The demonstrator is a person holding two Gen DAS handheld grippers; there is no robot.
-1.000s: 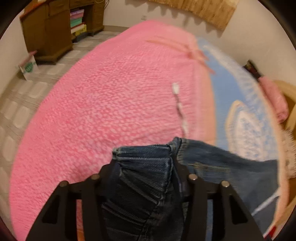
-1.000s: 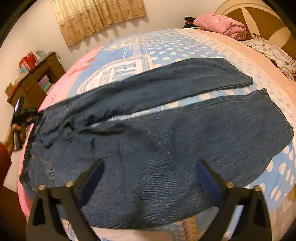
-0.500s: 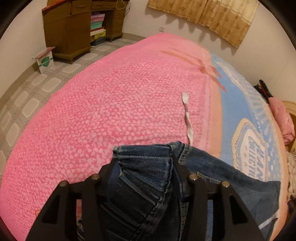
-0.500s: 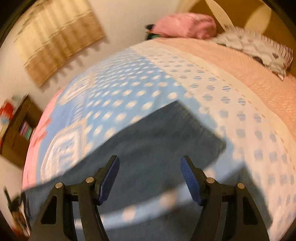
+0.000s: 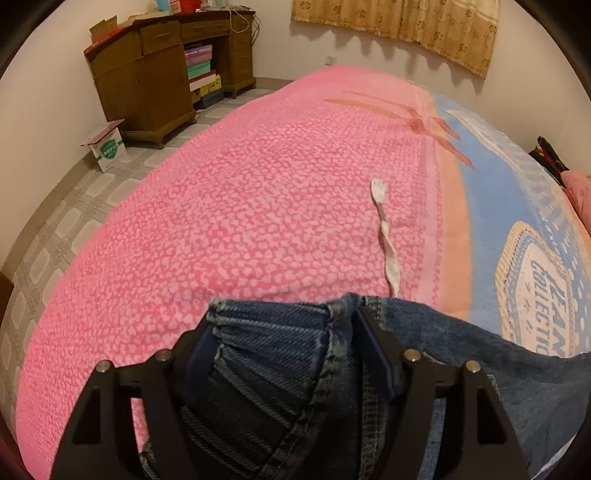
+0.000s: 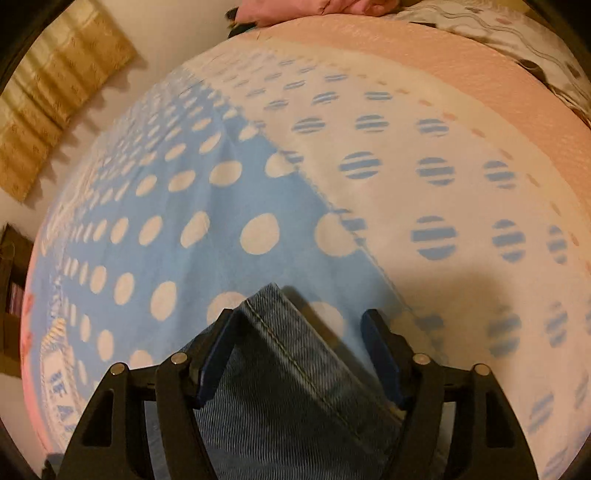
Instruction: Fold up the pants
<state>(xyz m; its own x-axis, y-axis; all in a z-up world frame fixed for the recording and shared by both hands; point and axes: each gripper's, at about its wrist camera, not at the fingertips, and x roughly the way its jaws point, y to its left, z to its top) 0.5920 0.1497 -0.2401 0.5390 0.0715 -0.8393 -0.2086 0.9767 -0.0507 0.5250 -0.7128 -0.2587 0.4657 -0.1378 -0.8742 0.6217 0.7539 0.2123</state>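
Observation:
Dark blue jeans (image 5: 461,354) lie on the bed. In the left wrist view, the left gripper (image 5: 284,332) holds the bunched waistband (image 5: 273,332) between its fingers, over the pink part of the bedspread. In the right wrist view, the right gripper (image 6: 299,332) is open, its jaws set around a hemmed leg end (image 6: 284,339) of the jeans, with a gap on the right side. The cloth touches the left pad (image 6: 218,350).
The bedspread is pink (image 5: 221,221) at the waistband end and blue with white dots (image 6: 184,229) at the leg end. A white cord (image 5: 386,236) lies beyond the waistband. A wooden desk (image 5: 159,74) and a small box (image 5: 107,147) stand on the floor. Pillows (image 6: 498,33) lie beyond.
The right gripper has moved from above the jeans' middle down to a leg hem, which now sits between its jaws. The left gripper keeps its hold on the waistband and has turned a little.

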